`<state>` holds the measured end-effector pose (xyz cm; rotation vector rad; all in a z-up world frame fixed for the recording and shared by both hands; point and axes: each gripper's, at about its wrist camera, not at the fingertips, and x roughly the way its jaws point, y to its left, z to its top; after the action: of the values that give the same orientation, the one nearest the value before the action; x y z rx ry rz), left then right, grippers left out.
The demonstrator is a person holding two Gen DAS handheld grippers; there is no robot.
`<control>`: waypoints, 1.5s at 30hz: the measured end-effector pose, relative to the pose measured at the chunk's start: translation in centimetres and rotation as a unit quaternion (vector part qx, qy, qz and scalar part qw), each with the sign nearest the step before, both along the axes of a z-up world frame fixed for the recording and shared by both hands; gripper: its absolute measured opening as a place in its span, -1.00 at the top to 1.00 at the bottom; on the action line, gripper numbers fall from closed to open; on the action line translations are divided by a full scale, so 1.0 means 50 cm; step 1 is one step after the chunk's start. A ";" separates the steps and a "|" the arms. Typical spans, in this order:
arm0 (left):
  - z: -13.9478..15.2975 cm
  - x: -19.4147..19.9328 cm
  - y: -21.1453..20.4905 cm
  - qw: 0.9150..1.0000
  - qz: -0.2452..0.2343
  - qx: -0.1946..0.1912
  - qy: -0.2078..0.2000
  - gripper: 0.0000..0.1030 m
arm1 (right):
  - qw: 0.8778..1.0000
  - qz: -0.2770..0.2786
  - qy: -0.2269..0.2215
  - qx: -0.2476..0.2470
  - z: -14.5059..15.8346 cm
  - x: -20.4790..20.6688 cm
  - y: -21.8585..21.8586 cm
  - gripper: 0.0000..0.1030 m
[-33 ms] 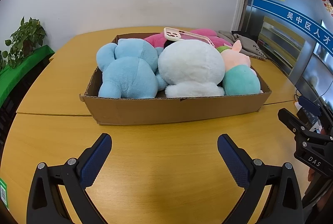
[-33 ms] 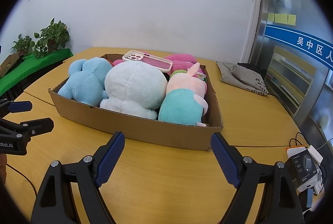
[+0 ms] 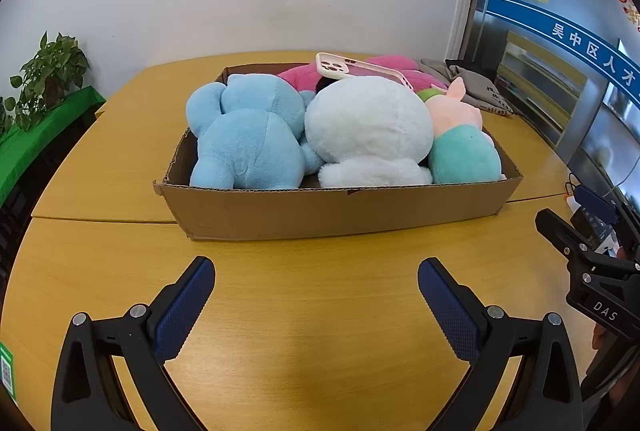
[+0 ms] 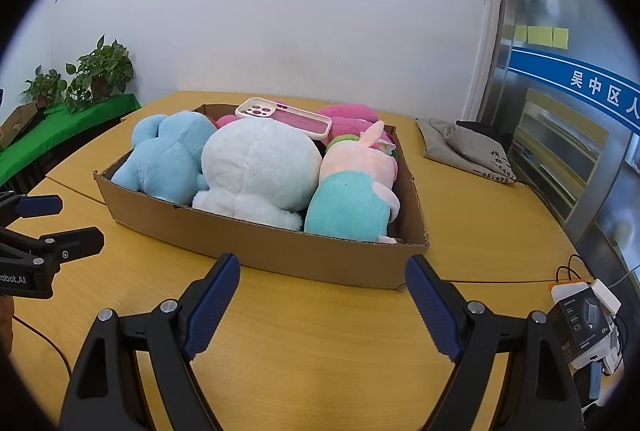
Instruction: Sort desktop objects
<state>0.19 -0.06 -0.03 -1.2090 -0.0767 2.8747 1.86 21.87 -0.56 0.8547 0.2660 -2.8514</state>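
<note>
My left gripper (image 3: 316,271) and right gripper (image 4: 322,271) hang side by side over the table (image 3: 320,331), both before the cardboard box (image 3: 340,209). In the box, along its near wall from left to right, lie an eared plush (image 3: 248,139), a round plush (image 3: 368,131) and a pig plush (image 3: 460,143). Behind them lies a further plush (image 3: 388,65). On the round plush rests a phone case (image 3: 362,69). Right of the box, toward the table's far side, lies a cloth bag (image 4: 468,151). At my right gripper's right sits a small packaged box (image 4: 580,323). Left of the table stand potted plants (image 4: 100,75).
</note>
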 end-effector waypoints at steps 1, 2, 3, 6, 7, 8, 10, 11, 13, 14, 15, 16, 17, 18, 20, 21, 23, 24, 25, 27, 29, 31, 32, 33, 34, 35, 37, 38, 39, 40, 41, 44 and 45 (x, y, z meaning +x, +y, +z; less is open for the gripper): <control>0.000 0.002 0.000 1.000 -0.001 -0.001 -0.001 -0.99 | 1.000 0.002 -0.008 0.000 -0.011 -0.003 0.015 -0.65; -0.001 0.004 0.000 1.000 -0.003 -0.002 -0.001 -0.99 | 1.000 0.004 -0.016 0.000 -0.021 -0.006 0.031 -0.65; -0.002 0.006 -0.001 1.000 -0.006 -0.005 -0.001 -0.99 | 1.000 0.006 -0.024 0.000 -0.032 -0.010 0.046 -0.65; -0.007 0.007 -0.019 1.000 -0.014 -0.010 -0.002 -0.99 | 0.999 0.012 -0.048 -0.001 -0.063 -0.019 0.093 -0.65; -0.014 0.005 -0.032 1.000 -0.020 -0.010 -0.003 -0.99 | 0.998 0.014 -0.056 -0.001 -0.074 -0.023 0.108 -0.65; -0.023 0.002 -0.048 1.000 -0.027 -0.010 -0.004 -0.99 | 0.998 0.016 -0.064 -0.001 -0.084 -0.026 0.123 -0.65; -0.052 0.005 -0.106 1.000 -0.025 -0.008 -0.014 -0.99 | 0.997 0.020 -0.080 -0.001 -0.106 -0.032 0.154 -0.65; -0.068 0.008 -0.139 1.000 -0.022 -0.007 -0.020 -0.99 | 0.996 0.022 -0.088 -0.002 -0.116 -0.035 0.170 -0.65; -0.101 0.014 -0.204 0.999 -0.016 -0.005 -0.032 -0.99 | 0.994 0.027 -0.104 -0.002 -0.137 -0.042 0.201 -0.65; -0.117 0.017 -0.236 0.999 -0.013 -0.004 -0.038 -0.99 | 0.993 0.029 -0.112 -0.002 -0.148 -0.045 0.216 -0.65; -0.133 0.019 -0.269 0.999 -0.010 -0.003 -0.044 -0.99 | 0.992 0.031 -0.120 -0.002 -0.158 -0.048 0.232 -0.65; -0.150 0.022 -0.301 0.999 -0.007 -0.002 -0.050 -0.99 | 0.991 0.033 -0.128 -0.002 -0.169 -0.051 0.247 -0.65; -0.166 0.025 -0.334 0.998 -0.004 -0.001 -0.056 -0.99 | 0.990 0.035 -0.136 -0.002 -0.179 -0.055 0.262 -0.65; -0.188 0.026 -0.368 0.998 0.001 -0.003 -0.067 -0.99 | 0.989 0.037 -0.143 -0.002 -0.190 -0.058 0.278 -0.65; -0.224 0.032 -0.416 0.997 0.002 -0.014 -0.078 -0.99 | 0.987 0.043 -0.156 0.008 -0.214 -0.062 0.309 -0.65; -0.241 0.035 -0.436 0.996 0.000 -0.020 -0.082 -1.00 | 0.986 0.048 -0.161 0.019 -0.227 -0.062 0.325 -0.65; -0.247 0.042 -0.460 0.997 -0.007 -0.021 -0.075 -1.00 | 0.984 0.065 -0.164 -0.006 -0.234 -0.060 0.350 -0.68; -0.247 0.045 -0.467 0.997 -0.015 -0.022 -0.073 -1.00 | 0.984 0.069 -0.166 -0.010 -0.235 -0.060 0.356 -0.68; -0.248 0.046 -0.473 0.997 -0.025 -0.024 -0.072 -1.00 | 0.983 0.078 -0.165 -0.011 -0.231 -0.059 0.356 -0.69; -0.251 0.052 -0.480 0.996 -0.053 -0.026 -0.066 -1.00 | 0.979 0.112 -0.172 -0.006 -0.234 -0.055 0.343 -0.74; -0.254 0.056 -0.485 0.995 -0.079 -0.027 -0.062 -1.00 | 0.973 0.141 -0.181 0.007 -0.242 -0.057 0.317 -1.00; -0.255 0.057 -0.487 0.993 -0.094 -0.028 -0.062 -1.00 | 0.971 0.154 -0.181 0.010 -0.243 -0.059 0.307 -1.00; -0.256 0.059 -0.488 0.992 -0.103 -0.029 -0.062 -1.00 | 0.970 0.160 -0.181 0.011 -0.243 -0.060 0.302 -1.00; -0.257 0.061 -0.490 0.991 -0.112 -0.029 -0.062 -1.00 | 0.970 0.163 -0.180 0.012 -0.243 -0.056 0.295 -1.00; -0.254 0.059 -0.501 0.991 -0.118 -0.028 -0.063 -1.00 | 0.970 0.165 -0.180 0.012 -0.244 -0.058 0.293 -1.00; -0.246 0.050 -0.504 0.990 -0.119 -0.027 -0.064 -1.00 | 0.969 0.167 -0.181 0.012 -0.245 -0.060 0.291 -1.00; -0.240 0.036 -0.510 0.991 -0.117 -0.027 -0.066 -1.00 | 0.968 0.173 -0.181 0.013 -0.242 -0.063 0.287 -1.00; -0.238 0.026 -0.515 0.990 -0.117 -0.026 -0.067 -1.00 | 0.967 0.178 -0.181 0.014 -0.242 -0.063 0.286 -1.00; -0.237 0.017 -0.518 0.990 -0.118 -0.026 -0.068 -1.00 | 0.966 0.182 -0.183 0.014 -0.243 -0.072 0.298 -1.00; -0.236 0.011 -0.521 0.990 -0.120 -0.026 -0.068 -1.00 | 0.965 0.187 -0.183 0.015 -0.242 -0.075 0.298 -1.00; -0.235 0.004 -0.524 0.990 -0.121 -0.026 -0.068 -1.00 | 0.964 0.192 -0.184 0.016 -0.241 -0.077 0.297 -1.00; -0.234 -0.005 -0.524 0.990 -0.122 -0.028 -0.068 -1.00 | 0.962 0.200 -0.184 0.016 -0.241 -0.069 0.304 -1.00; -0.233 -0.007 -0.524 0.990 -0.123 -0.028 -0.069 -1.00 | 0.962 0.201 -0.185 0.016 -0.243 -0.071 0.311 -1.00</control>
<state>-0.16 -26.28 -11.68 -1.3218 0.1414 2.5980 -1.69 37.43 -12.71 1.1649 0.3847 -2.2716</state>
